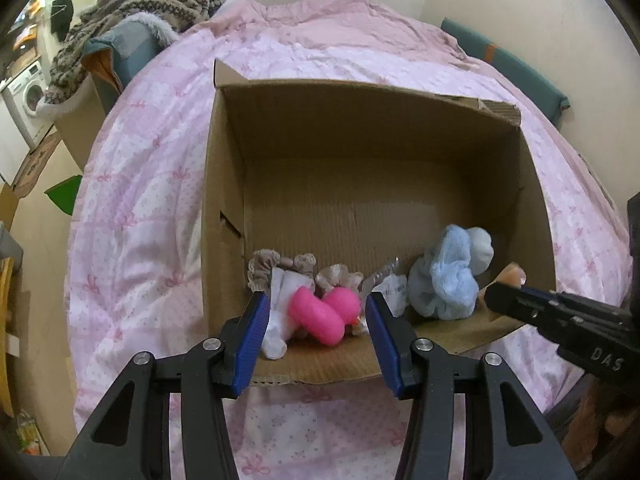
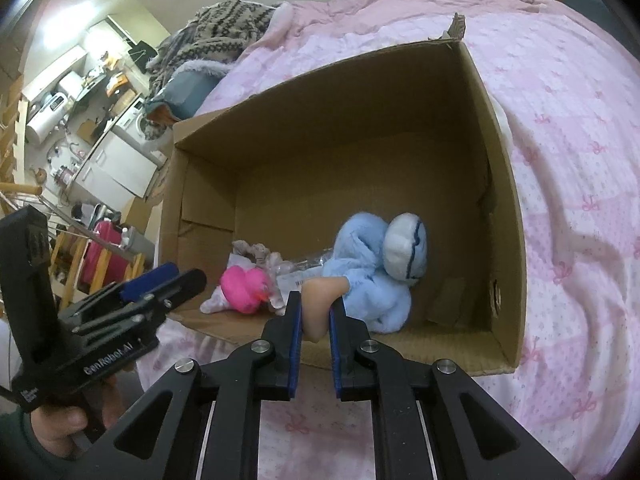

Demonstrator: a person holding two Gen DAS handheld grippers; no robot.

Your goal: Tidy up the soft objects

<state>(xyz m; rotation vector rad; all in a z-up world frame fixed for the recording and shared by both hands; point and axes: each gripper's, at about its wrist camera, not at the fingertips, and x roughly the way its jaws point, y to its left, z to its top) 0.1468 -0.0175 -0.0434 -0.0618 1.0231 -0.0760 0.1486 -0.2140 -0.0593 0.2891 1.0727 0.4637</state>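
An open cardboard box (image 1: 360, 168) lies on a pink bedspread. Inside it are a pink plush (image 1: 324, 312), a white sock (image 1: 280, 320), beige scrunchies (image 1: 280, 264), a clear packet (image 1: 388, 284) and a light blue plush (image 1: 448, 276). My left gripper (image 1: 316, 316) is open at the box's near edge, its pads either side of the pink plush. My right gripper (image 2: 316, 312) is shut on a tan soft piece (image 2: 320, 308), held over the box's near edge beside the blue plush (image 2: 372, 280). The pink plush (image 2: 244, 286) lies to the left.
The pink bedspread (image 1: 152, 200) surrounds the box (image 2: 504, 240). A patterned knit blanket and grey-blue jacket (image 1: 132, 24) are piled at the bed's far left. A teal cushion (image 1: 512, 64) lies at the far right. A washing machine (image 1: 28, 96) and kitchen clutter stand left.
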